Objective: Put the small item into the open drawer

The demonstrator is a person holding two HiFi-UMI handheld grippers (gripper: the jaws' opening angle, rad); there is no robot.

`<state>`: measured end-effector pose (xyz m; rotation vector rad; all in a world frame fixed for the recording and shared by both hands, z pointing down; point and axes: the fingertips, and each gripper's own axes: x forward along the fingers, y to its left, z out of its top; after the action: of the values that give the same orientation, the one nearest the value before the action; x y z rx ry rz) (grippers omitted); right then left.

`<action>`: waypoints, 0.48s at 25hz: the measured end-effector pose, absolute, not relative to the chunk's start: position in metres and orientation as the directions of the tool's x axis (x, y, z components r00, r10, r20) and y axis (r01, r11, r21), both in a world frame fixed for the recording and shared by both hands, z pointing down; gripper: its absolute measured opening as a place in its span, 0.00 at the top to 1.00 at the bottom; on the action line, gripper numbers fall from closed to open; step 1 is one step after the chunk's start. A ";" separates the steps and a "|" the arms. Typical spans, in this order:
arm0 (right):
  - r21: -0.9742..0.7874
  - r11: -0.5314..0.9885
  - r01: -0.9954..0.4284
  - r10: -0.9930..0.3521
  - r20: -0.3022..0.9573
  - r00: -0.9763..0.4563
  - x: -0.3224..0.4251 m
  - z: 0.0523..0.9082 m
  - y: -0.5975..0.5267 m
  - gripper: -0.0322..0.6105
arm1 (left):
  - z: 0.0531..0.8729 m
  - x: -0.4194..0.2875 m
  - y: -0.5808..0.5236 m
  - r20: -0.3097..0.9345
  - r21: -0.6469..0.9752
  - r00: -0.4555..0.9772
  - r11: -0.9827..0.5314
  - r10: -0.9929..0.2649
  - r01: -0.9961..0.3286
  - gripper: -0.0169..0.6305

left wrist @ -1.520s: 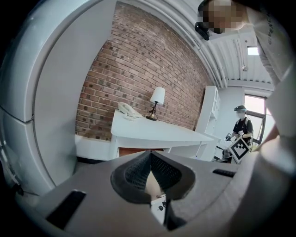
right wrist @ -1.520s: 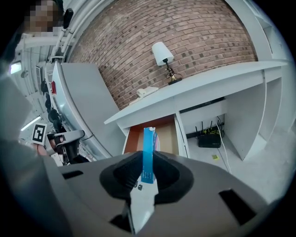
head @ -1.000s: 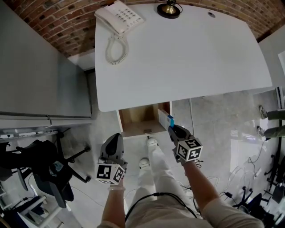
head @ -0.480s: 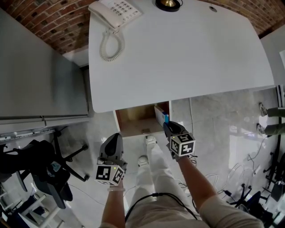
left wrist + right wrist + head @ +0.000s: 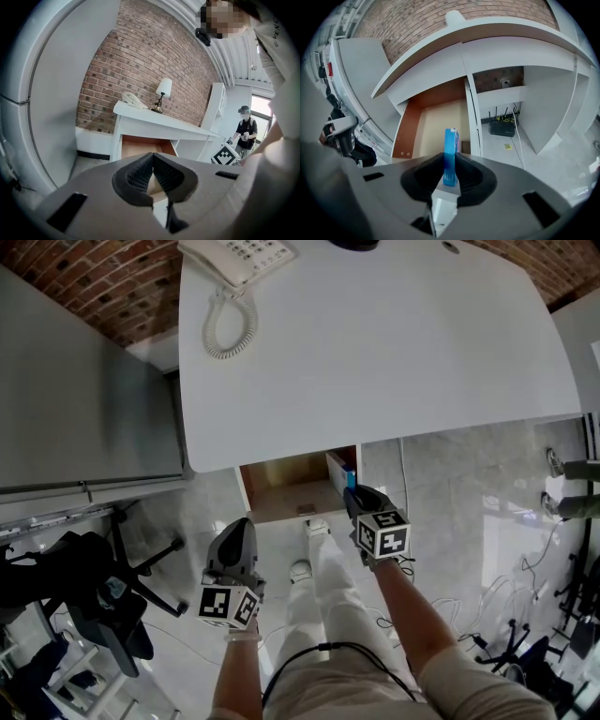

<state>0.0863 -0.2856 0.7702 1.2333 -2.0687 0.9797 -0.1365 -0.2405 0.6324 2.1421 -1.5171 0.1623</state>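
Note:
A small blue box (image 5: 451,157) stands upright between the pads of my right gripper (image 5: 450,164). Those jaws are opening, and the pads still touch the box's sides. In the head view the right gripper (image 5: 350,491) holds the box (image 5: 349,480) at the front right corner of the open wooden drawer (image 5: 281,488), under the white desk (image 5: 375,343). The right gripper view looks into the drawer (image 5: 436,122); a small dark thing lies by its right wall. My left gripper (image 5: 238,524) hangs lower left of the drawer, shut and empty, its pads (image 5: 140,172) meeting at the tips.
A white telephone (image 5: 234,254) sits at the desk's back left corner. A grey cabinet (image 5: 84,381) stands left of the desk, with a black office chair (image 5: 94,587) beside me. Under the desk lies a router (image 5: 502,127). A person (image 5: 246,131) stands far right.
My right gripper has carried the blue box forward and up to the drawer's front right corner. The left gripper has stayed about where it was.

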 end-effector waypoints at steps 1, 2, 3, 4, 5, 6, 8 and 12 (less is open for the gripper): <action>-0.302 0.325 -0.896 -0.505 0.746 -0.435 0.086 0.771 -0.286 0.82 | 0.633 -0.136 -0.241 0.377 0.332 0.371 -0.250 -0.849 -0.909 0.96; -0.293 0.329 -0.898 -0.503 0.750 -0.429 0.085 0.771 -0.286 0.82 | 0.633 -0.136 -0.241 0.376 0.333 0.373 -0.252 -0.848 -0.909 0.96; -0.285 0.330 -0.900 -0.502 0.754 -0.423 0.085 0.771 -0.286 0.82 | 0.633 -0.135 -0.241 0.375 0.334 0.374 -0.253 -0.848 -0.908 0.96; -0.280 0.326 -0.903 -0.503 0.757 -0.417 0.086 0.771 -0.285 0.82 | 0.632 -0.135 -0.240 0.374 0.334 0.375 -0.254 -0.848 -0.908 0.96; -0.276 0.321 -0.906 -0.505 0.760 -0.410 0.086 0.771 -0.285 0.82 | 0.632 -0.135 -0.239 0.374 0.335 0.376 -0.255 -0.848 -0.907 0.96; -0.272 0.314 -0.910 -0.508 0.762 -0.403 0.088 0.772 -0.285 0.81 | 0.632 -0.135 -0.239 0.373 0.334 0.377 -0.256 -0.848 -0.907 0.96; -0.269 0.303 -0.914 -0.514 0.762 -0.394 0.091 0.771 -0.285 0.79 | 0.631 -0.134 -0.237 0.371 0.333 0.380 -0.261 -0.847 -0.906 0.96; -0.269 0.298 -0.916 -0.527 0.753 -0.393 0.096 0.768 -0.283 0.78 | 0.630 -0.134 -0.235 0.370 0.332 0.379 -0.260 -0.848 -0.907 0.96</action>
<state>0.0965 -0.2832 0.7676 1.2802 -2.0331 0.9454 -0.1337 -0.2348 0.6298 2.1545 -1.5081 0.1587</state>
